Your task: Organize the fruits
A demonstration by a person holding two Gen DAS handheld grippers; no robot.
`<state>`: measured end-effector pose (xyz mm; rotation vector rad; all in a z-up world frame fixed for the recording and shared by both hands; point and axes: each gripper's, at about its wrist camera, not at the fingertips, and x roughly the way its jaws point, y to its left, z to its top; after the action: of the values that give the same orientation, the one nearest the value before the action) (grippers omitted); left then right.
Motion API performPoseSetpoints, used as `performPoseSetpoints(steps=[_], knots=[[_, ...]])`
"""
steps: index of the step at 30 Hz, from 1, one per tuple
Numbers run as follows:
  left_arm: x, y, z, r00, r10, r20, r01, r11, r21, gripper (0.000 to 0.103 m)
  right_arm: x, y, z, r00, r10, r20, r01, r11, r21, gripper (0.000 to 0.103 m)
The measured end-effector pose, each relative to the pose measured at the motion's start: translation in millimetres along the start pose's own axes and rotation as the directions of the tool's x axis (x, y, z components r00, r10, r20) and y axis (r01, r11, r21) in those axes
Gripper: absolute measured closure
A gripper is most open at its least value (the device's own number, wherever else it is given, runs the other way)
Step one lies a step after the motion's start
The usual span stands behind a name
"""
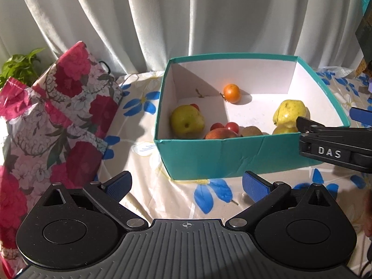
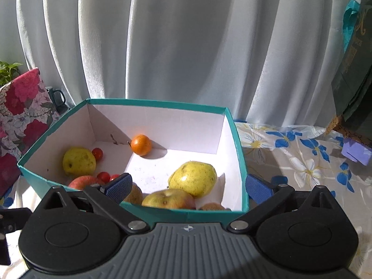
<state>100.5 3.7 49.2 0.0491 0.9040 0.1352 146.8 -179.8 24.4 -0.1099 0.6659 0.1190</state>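
A teal box [image 1: 223, 155] [image 2: 239, 158] with a white inside stands on the flowered cloth. It holds a tangerine [image 1: 231, 93] [image 2: 141, 144], a yellow-green apple [image 1: 187, 122] [image 2: 79, 161], a yellow quince [image 1: 289, 114] [image 2: 193, 177], cherry tomatoes [image 1: 232, 126] [image 2: 103, 176], a reddish fruit [image 1: 220, 133] [image 2: 83, 182], a kiwi [image 1: 251, 130] [image 2: 134, 194] and a yellowish apple [image 2: 167, 198]. My left gripper [image 1: 186, 183] is open and empty, in front of the box. My right gripper [image 2: 188, 186] [image 1: 326, 117] hangs open over the box's near right corner, holding nothing.
A flowered red-and-white bag [image 1: 58, 116] [image 2: 21, 116] leans left of the box, with a green plant [image 1: 18, 67] behind it. A white curtain [image 1: 186, 18] closes the back. Right of the box lie a purple object [image 2: 357, 152] and a dark green bag [image 2: 355, 69].
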Motion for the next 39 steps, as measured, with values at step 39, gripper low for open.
performPoseSetpoints(steps=[39], knots=[[57,-9,54,0.958,-0.074,-0.278,0.069,0.997,-0.025,0.0,43,8,28,0.845,-0.082,-0.529,0.011,0.991,-0.136,0.0]])
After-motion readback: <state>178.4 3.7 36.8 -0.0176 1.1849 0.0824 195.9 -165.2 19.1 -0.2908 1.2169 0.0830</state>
